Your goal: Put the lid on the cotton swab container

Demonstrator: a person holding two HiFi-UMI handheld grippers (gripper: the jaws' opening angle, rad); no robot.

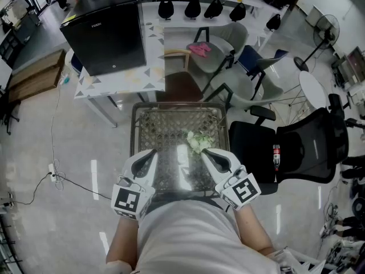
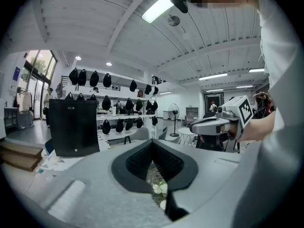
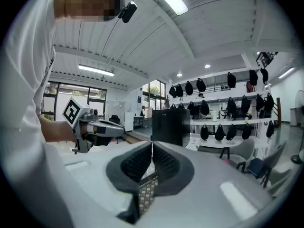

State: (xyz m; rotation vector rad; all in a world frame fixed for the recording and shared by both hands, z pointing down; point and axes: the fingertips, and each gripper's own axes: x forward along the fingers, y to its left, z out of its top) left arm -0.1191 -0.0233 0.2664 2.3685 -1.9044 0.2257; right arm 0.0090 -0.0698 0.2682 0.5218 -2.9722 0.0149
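A small table with a patterned glass top point(image 1: 165, 124) stands right in front of me. On it lies a pale green-white clump point(image 1: 197, 141), also glimpsed below the left jaws point(image 2: 159, 188); I cannot tell whether it is the swab container or its lid. My left gripper point(image 1: 152, 152) hovers over the table's near left part, jaws shut and empty point(image 2: 152, 144). My right gripper point(image 1: 205, 151) is held just this side of the pale clump, jaws also shut with nothing between them point(image 3: 152, 144). Each gripper shows in the other's view: the right one point(image 2: 221, 122), the left one point(image 3: 90, 127).
A black office chair point(image 1: 308, 147) with a red bottle point(image 1: 276, 156) on its seat stands right of the table. Grey chairs point(image 1: 228, 50) stand behind it. A black cabinet point(image 1: 108, 33) rests on a white table at the back left. A cable point(image 1: 54, 173) lies on the floor at left.
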